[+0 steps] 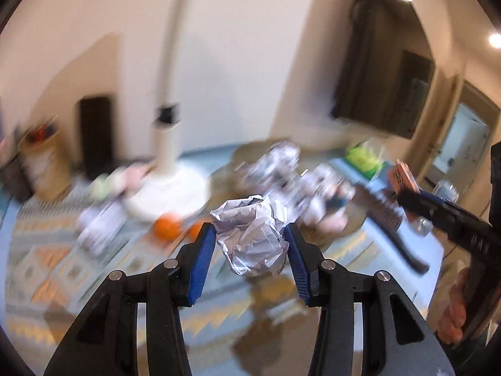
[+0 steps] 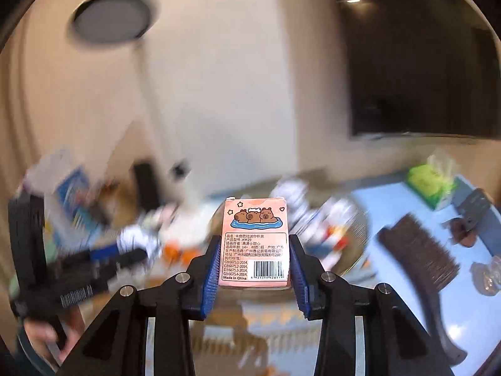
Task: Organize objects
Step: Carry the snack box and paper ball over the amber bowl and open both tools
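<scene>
**Two grippers, two loads held above the table**

Two objects were seen clamped at once, each lifted clear of the cluttered blue table [image 2: 407, 219]. In the left wrist view, the left gripper [image 1: 250, 244] was closed on a crumpled ball of silver foil [image 1: 253, 238], pinched between the blue pads [image 1: 203, 266] — a lumpy wad with no clear long axis, its bulk bulging forward beyond the fingertips. The right gripper [image 1: 416, 200] was visible at the right edge of that view, with the pink box [image 1: 402, 177] at its tip.

In the right wrist view, the right gripper [image 2: 254, 250] was clamped on that small pink card box [image 2: 254, 244] by its two long side edges. The box's long axis was aligned with the fingers, pointing forward and away from the camera; its printed back, with the barcode nearest the camera and the cartoon animals at the far end, was turned upward. A dark brush [image 2: 419, 260] lay on the table to the right, and a green tissue pack [image 2: 430, 185] beyond it. Everything behind was blurred.
</scene>
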`<act>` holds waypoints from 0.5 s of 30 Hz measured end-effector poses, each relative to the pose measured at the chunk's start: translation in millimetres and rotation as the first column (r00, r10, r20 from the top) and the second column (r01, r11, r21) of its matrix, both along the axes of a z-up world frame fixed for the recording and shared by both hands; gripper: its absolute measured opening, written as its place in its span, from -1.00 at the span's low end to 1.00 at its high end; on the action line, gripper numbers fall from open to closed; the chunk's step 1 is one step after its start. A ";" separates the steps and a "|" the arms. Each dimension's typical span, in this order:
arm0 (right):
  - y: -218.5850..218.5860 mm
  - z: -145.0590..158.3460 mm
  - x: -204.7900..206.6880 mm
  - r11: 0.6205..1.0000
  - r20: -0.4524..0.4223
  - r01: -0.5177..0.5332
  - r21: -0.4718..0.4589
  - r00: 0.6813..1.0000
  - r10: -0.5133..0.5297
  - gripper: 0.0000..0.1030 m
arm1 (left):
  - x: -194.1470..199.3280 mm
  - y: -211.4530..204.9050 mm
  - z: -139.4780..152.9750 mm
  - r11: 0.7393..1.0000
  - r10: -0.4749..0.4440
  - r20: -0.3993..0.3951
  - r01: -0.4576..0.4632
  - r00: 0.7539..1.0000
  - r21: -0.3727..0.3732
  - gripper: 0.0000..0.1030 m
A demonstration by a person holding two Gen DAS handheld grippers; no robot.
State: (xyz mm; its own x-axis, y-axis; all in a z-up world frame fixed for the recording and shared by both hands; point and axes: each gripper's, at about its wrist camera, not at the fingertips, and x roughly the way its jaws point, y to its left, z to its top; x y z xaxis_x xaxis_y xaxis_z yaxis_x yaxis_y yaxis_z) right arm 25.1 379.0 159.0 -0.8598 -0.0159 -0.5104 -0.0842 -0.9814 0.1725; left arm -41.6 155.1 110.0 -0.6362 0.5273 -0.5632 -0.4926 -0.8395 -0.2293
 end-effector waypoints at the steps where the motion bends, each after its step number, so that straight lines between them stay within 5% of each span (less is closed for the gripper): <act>1: 11.6 2.8 -9.4 0.999 -0.003 0.029 -0.022 1.000 -0.029 -0.23 | -7.2 11.7 2.8 1.000 -0.009 -0.007 0.009 1.000 0.004 -0.16; 9: 44.7 -25.9 -67.9 0.986 0.089 0.055 -0.157 0.995 -0.041 -0.23 | -60.7 75.1 -15.3 0.999 -0.041 0.017 0.041 0.999 0.015 -0.16; 10: 46.1 -33.0 -74.3 0.984 0.109 0.052 -0.170 0.993 -0.034 -0.18 | -64.3 79.1 -18.5 0.999 -0.035 0.008 0.035 0.999 0.015 -0.07; 11: 47.9 -38.3 -78.2 0.983 0.128 0.055 -0.177 0.991 -0.032 0.08 | -65.0 82.7 -20.2 0.999 -0.036 0.000 0.036 0.999 0.016 0.04; 13: 56.0 -48.8 -79.8 0.975 0.149 0.077 -0.206 0.988 -0.047 0.27 | -64.8 85.7 -25.7 1.000 -0.031 -0.013 0.031 0.999 -0.004 0.76; 15: 63.4 -53.6 -74.6 0.969 0.142 0.078 -0.234 0.989 -0.045 0.27 | -62.0 79.9 -28.4 1.000 -0.016 -0.018 0.016 1.000 -0.013 0.76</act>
State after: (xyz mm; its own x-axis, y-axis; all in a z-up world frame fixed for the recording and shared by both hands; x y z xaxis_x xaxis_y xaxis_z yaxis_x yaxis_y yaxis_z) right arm -49.5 442.4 105.4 -0.7865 -0.1006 -0.6094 -0.1817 -0.9053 0.3839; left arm -103.6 235.0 81.6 -0.6383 0.5301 -0.5581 -0.5098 -0.8344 -0.2094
